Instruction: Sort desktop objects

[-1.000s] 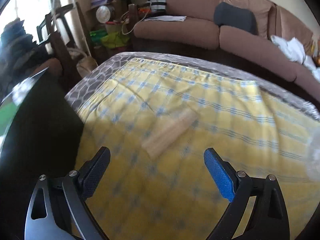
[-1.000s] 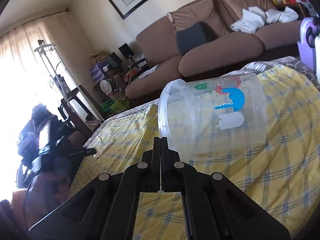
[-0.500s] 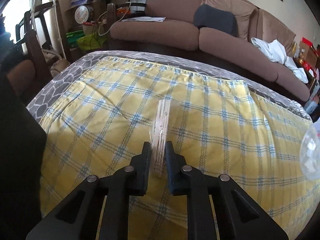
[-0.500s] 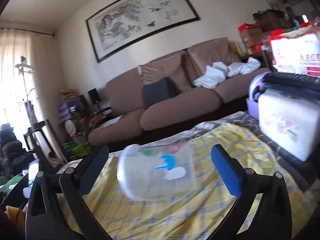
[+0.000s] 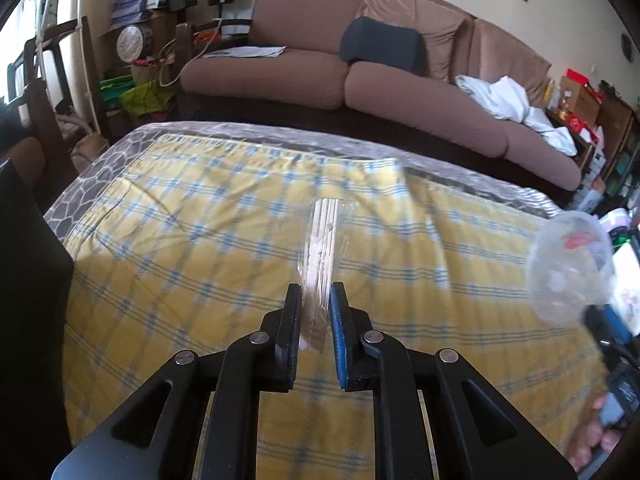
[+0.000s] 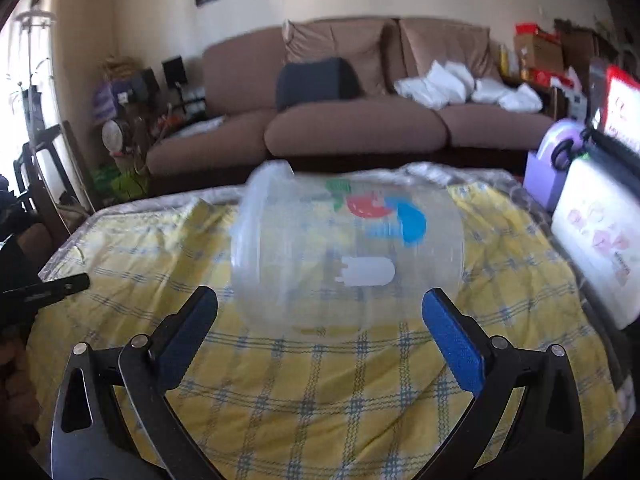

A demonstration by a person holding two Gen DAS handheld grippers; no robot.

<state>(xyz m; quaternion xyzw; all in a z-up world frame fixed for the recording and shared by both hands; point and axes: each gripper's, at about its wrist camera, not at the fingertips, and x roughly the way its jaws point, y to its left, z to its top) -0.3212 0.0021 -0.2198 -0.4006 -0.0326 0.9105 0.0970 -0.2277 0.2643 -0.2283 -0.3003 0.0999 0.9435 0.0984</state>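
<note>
Left gripper (image 5: 315, 300) has its jaws drawn in narrow, pinching the near end of a clear packet of pale sticks (image 5: 322, 240). The packet's long axis runs straight out along the fingers, pointing away toward the brown sofa (image 5: 360, 80), far end jutting out above the yellow checked cloth (image 5: 180, 240). The blur makes it hard to say whether that far end touches the cloth or hangs clear of it.

Over on the right, the right gripper (image 6: 320, 312) stands with its jaws spread wide, blue pads either side and nothing pressed between them. Just beyond the tips lies the clear plastic tub (image 6: 348, 256), tipped on its side on the cloth, rim to the left, base to the right, so its long axis runs across the view. A red, green and blue print shows on its wall.

Room to move: plenty of bare cloth left of the tub and all around the packet. The far table edge shows a grey patterned border (image 5: 96, 184). The right edge is crowded, with a white tissue pack (image 6: 596, 240) and a purple holder (image 6: 548, 172) close by the tub's base. A dark slab (image 5: 28, 280) walls off the left side.
</note>
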